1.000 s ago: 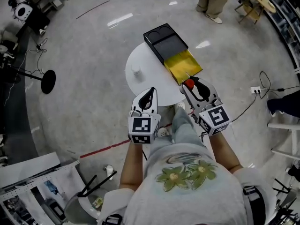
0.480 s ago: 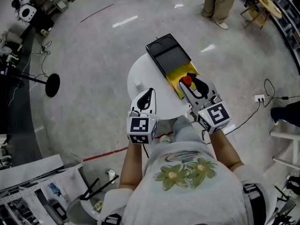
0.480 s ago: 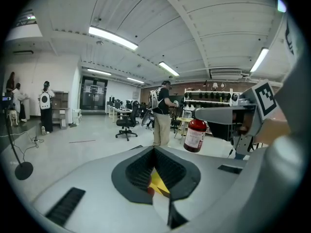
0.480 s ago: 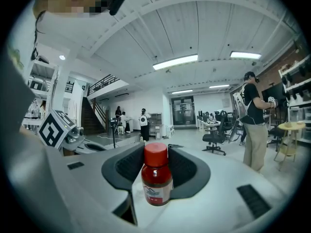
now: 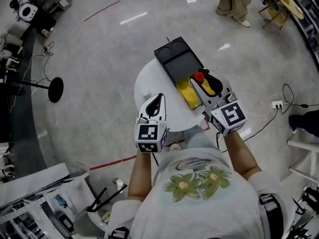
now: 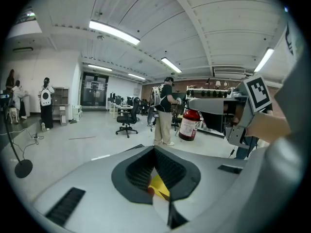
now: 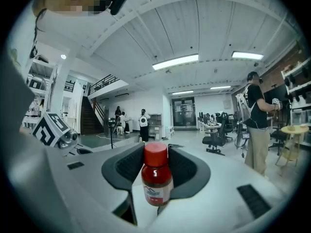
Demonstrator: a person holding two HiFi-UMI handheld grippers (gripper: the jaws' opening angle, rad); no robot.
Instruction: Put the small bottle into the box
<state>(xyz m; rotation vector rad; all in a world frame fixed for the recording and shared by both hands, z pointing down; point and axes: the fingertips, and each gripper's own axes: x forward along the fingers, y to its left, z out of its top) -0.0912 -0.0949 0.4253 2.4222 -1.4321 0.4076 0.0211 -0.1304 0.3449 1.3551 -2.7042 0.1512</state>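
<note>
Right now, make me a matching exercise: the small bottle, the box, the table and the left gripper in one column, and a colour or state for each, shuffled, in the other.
Column one:
1. small bottle
2. box
3. table
4. left gripper

Column two:
A. round and white
B. jaws together, nothing between them
C. red cap, gripped between the jaws of the right gripper
D. black, with yellow inside

Pairs: 1-C, 2-D, 3-A, 4-B.
</note>
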